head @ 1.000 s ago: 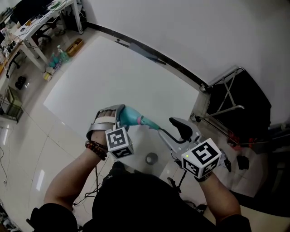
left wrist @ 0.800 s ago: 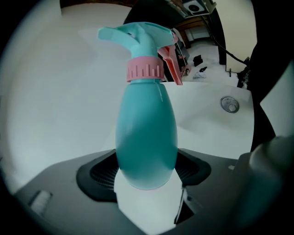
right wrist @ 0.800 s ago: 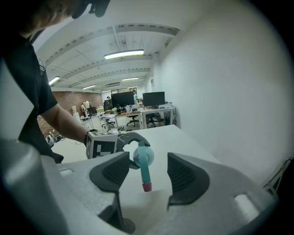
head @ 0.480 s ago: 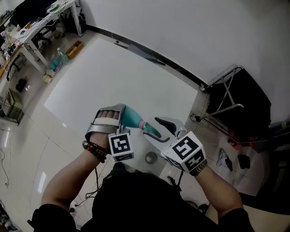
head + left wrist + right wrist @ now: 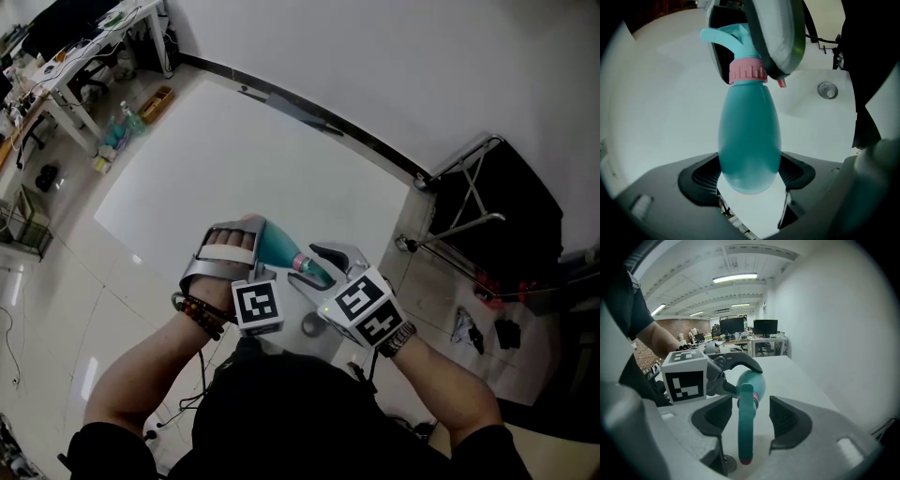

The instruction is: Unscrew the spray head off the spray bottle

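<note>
Your left gripper [image 5: 749, 177] jaws clamp the bottle [image 5: 749, 131]. Your right gripper [image 5: 750, 420] jaws, just opening, straddle the spray head [image 5: 745, 441] untouched. Close off-centre and they could slip.

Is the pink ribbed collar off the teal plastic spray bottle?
No, the pink ribbed collar sits on the neck of the teal plastic spray bottle.

bottle [image 5: 749, 140] teal | collar [image 5: 747, 72] pink | marker cubes [image 5: 258, 307] blk/wht squares | table [image 5: 234, 169] white

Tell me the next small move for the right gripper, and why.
Probably close the right gripper on the spray head: its jaws have just been opening and stand clear either side of it, while the left gripper clamps the spray bottle.
</note>
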### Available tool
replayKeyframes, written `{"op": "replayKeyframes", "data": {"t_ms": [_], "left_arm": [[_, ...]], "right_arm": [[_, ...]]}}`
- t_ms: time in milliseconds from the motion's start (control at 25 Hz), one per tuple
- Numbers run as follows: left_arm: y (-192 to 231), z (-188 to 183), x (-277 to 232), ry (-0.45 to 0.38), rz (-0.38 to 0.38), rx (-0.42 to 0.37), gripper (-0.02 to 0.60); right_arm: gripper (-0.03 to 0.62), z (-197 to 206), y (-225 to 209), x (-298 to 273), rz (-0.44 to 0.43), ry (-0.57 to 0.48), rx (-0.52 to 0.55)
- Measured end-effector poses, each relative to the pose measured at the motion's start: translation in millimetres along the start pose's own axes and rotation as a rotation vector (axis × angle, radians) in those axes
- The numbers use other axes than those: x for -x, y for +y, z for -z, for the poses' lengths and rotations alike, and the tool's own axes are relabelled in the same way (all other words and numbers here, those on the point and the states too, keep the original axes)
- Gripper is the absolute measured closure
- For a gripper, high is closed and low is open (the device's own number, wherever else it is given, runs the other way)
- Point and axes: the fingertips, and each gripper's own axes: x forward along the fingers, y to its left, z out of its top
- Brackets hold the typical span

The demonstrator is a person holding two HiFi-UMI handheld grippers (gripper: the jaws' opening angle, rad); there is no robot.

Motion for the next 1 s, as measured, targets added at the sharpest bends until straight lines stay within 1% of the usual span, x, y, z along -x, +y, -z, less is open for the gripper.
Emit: {"op": "replayKeyframes", "data": {"t_ms": [80,240,360,480,600,840,1000], "left_arm": [[-1,-2,1,-0.002,0.005,0.0,0.176],[-8,-3,3,0.0,0.044,0.003,0.176],[-17,-3,4,0.007,0.104,0.005,0.176],[-31,-3,4,0.012,0.2,0.002,0.176],[-47,-6,5,-0.02,0.286,-0.013,0.176],[-74,-10,15,-0.068,0.475,-0.035,0.176],[-88,-11,22,-0.09,0.588,-0.055,0.176]], "right_arm": [[0.369,3,3,-2,-0.01,0.005,0.004],[0.438,5,7,-3,-0.009,0.007,0.037],[0.457,7,10,-2,-0.014,0.014,0.071],[0.457,10,14,-2,-0.018,0.029,0.151],[0.461,14,22,0,-0.016,0.043,0.31],[0.462,30,42,2,-0.024,0.076,0.685],[0.467,32,53,7,0.005,0.083,1.002]]}}
